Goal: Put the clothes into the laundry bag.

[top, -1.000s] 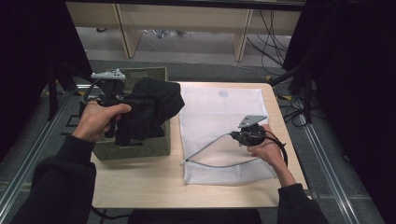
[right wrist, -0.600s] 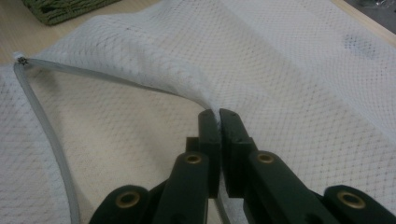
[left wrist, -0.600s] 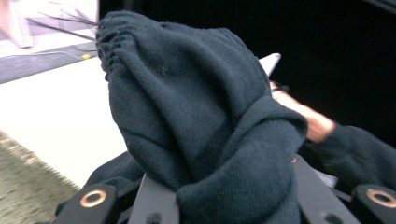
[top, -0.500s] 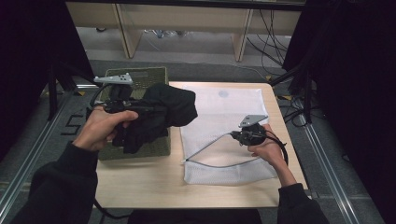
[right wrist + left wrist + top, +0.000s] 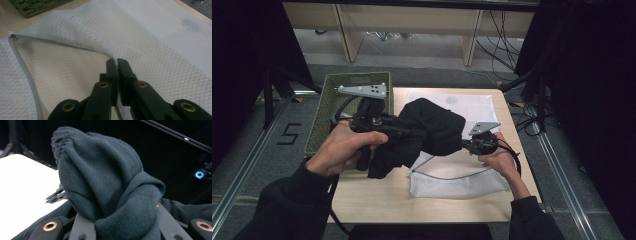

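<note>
With our left hand-held gripper (image 5: 404,131) clamped on the dark garment (image 5: 432,127) and our right hand-held gripper (image 5: 464,145) pinching the mesh bag (image 5: 160,37) rim at frame centre, we lift that rim high — mouth wide — before feeding cloth in.

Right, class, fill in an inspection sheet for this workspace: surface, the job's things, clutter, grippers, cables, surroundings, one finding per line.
Surface: light wooden table, bare at the near edge.
Job's things: dark knitted garment bunched and lifted above the table; white mesh laundry bag lying flat, its zipped mouth pulled open.
Clutter: green woven basket at the table's left end; nothing else seen.
Grippers: left gripper clamped on the garment; right gripper pinching the bag's upper edge.
Cables: a black cable trails from the right gripper; more cables on the floor beyond.
Surroundings: grey floor, dark curtains at both sides.
</note>
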Motion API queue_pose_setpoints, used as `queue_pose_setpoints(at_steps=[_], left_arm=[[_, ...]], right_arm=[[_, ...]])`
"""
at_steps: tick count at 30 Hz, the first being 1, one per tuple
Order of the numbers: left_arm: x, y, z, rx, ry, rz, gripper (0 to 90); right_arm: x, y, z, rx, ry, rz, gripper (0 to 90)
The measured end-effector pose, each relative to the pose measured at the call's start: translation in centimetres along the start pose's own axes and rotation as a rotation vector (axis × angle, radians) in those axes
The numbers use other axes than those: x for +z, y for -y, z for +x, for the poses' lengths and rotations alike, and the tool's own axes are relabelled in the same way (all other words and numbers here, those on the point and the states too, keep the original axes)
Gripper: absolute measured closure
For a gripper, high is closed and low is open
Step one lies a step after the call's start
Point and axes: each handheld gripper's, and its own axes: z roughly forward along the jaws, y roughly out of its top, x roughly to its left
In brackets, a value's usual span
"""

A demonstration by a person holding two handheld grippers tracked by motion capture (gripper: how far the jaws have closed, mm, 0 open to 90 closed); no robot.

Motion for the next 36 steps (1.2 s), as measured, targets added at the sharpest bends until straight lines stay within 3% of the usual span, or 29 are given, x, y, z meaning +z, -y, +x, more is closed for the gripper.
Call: queue_pose_setpoints(at_steps=[3, 8, 9, 11, 12, 13, 18, 20, 23, 26, 27, 28, 31, 33, 36], left_arm=[[1.2, 0.0, -0.4, 0.004, 0.022, 0.022, 73.5], [4.0, 0.9, -0.5, -0.043, 0.09, 0.042, 73.5], [4.7, 1.1, -0.5, -0.036, 0.094, 0.054, 73.4], [6.0, 1.7, -0.1, -0.037, 0.111, 0.07, 73.4], [7.2, 2.8, 0.9, -0.074, 0.122, 0.087, 73.4], [7.2, 2.8, 0.9, -0.074, 0.122, 0.087, 73.4], [9.7, 6.0, 3.5, -0.149, 0.082, 0.141, 73.3], [10.6, 7.1, 4.5, -0.198, 0.068, 0.149, 73.3], [12.2, 8.9, 6.1, -0.224, 0.008, 0.17, 73.3], [13.4, 10.3, 7.7, -0.258, -0.006, 0.178, 73.1], [13.8, 10.9, 8.2, -0.259, -0.013, 0.19, 73.1], [14.8, 11.8, 8.9, -0.26, -0.046, 0.219, 73.1], [15.8, 12.5, 9.6, -0.274, -0.058, 0.223, 73.0], [16.6, 12.8, 10.2, -0.256, -0.096, 0.24, 72.8], [17.1, 13.0, 10.5, -0.257, -0.112, 0.244, 72.6]], right_arm=[[-0.1, 0.0, -0.2, 0.007, 0.004, -0.008, 89.1], [-0.7, 0.0, -0.6, 0.011, 0.014, -0.017, 89.1], [-0.7, 0.0, -0.6, 0.018, 0.022, -0.024, 89.2], [-0.9, 0.1, -0.9, 0.0, 0.018, -0.034, 89.2], [-1.3, 0.1, -1.0, 0.035, 0.017, -0.04, 89.2], [-1.3, 0.1, -1.0, 0.035, 0.017, -0.04, 89.2], [-1.9, 0.3, -1.5, 0.065, 0.018, -0.061, 89.2], [-2.0, 0.3, -1.6, 0.058, 0.016, -0.068, 89.2], [-2.1, 0.2, -1.5, 0.066, 0.022, -0.066, 89.1], [-2.2, 0.0, -1.4, 0.056, 0.024, -0.07, 89.1], [-2.2, -0.1, -1.5, 0.045, 0.021, -0.073, 89.2], [-2.3, -0.1, -1.3, 0.052, 0.024, -0.074, 89.2], [-2.4, -0.3, -1.2, 0.054, 0.023, -0.079, 89.2], [-2.5, -0.4, -1.2, 0.037, 0.024, -0.083, 89.2], [-2.7, -0.5, -1.1, 0.04, 0.013, -0.075, 89.2]])
